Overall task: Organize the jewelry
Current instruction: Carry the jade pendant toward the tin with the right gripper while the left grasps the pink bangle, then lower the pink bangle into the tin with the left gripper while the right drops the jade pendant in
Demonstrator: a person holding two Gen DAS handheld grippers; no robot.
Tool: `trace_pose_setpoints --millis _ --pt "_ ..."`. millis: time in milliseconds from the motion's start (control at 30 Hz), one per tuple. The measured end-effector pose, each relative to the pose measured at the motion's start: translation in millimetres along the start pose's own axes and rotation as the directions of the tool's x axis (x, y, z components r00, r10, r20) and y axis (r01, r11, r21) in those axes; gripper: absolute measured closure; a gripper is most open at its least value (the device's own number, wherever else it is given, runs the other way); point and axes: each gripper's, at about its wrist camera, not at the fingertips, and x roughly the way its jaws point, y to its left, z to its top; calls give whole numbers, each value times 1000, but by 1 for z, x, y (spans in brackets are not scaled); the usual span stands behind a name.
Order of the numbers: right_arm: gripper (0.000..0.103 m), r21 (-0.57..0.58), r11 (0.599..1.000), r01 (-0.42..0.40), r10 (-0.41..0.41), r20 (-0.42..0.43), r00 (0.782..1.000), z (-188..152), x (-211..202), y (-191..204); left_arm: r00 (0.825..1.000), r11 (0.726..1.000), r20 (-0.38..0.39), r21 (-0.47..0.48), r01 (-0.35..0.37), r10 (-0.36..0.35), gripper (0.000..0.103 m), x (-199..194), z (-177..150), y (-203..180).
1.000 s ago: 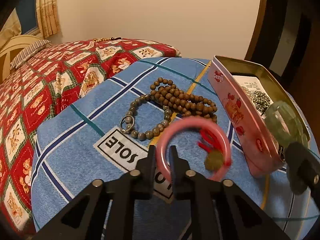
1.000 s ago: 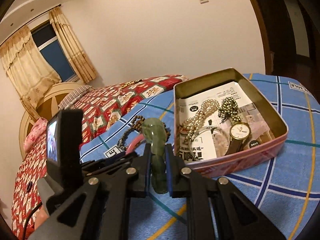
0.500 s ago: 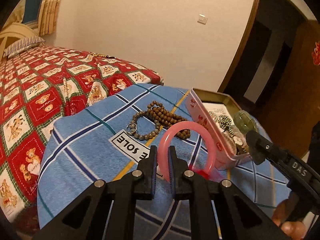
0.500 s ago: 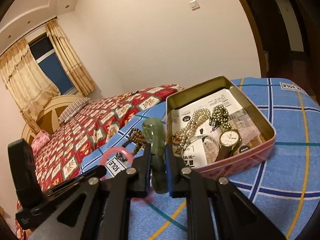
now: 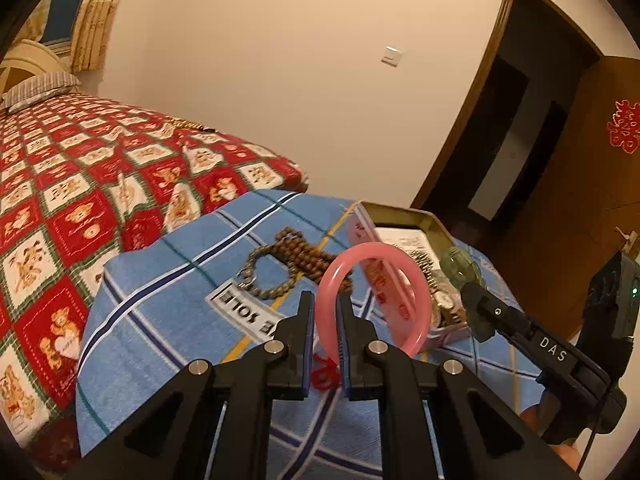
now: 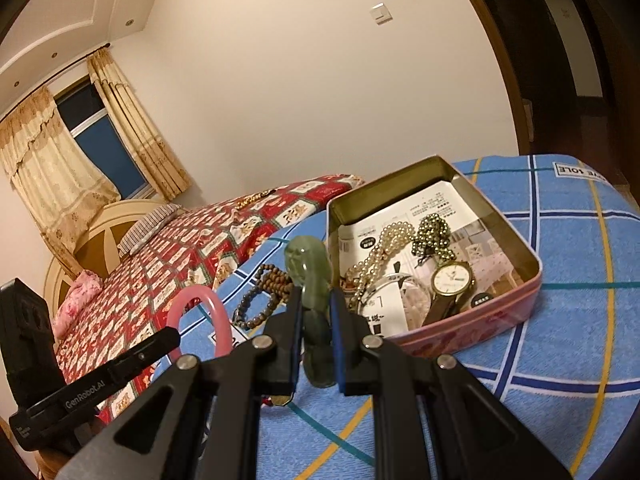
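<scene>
Tongs clamp bangles: left [image 5: 323,312] pink bangle [image 5: 412,280], right [image 6: 314,312] green bangle [image 6: 308,264]

The table [image 6: 560,360] is covered by a blue plaid cloth [image 5: 168,320] with dark blue, white, teal and yellow lines and a printed label. Directly on the cloth rest an open pink tin [image 6: 472,330], toward the right edge in the left wrist view, and a brown bead string [image 5: 292,248] just left of the tin. A grey bead bracelet [image 5: 264,286] lies touching the brown string.
</scene>
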Motion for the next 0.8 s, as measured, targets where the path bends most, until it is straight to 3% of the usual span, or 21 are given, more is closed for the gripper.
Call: trace_pose_setpoints --millis 167,400,600,800 --pt "87 22 1000 21 -22 54 998 13 -13 -12 999 999 15 30 35 -36 94 11 16 -22" --pt "87 53 995 83 -88 86 992 45 -7 -41 998 994 9 87 59 -60 94 56 38 -64" --pt "87 57 989 139 -143 72 987 70 25 -54 999 994 -47 109 -7 12 94 112 52 -86" --pt "87 89 981 172 -176 37 984 74 52 -69 991 985 -107 164 -56 75 94 158 49 -99"
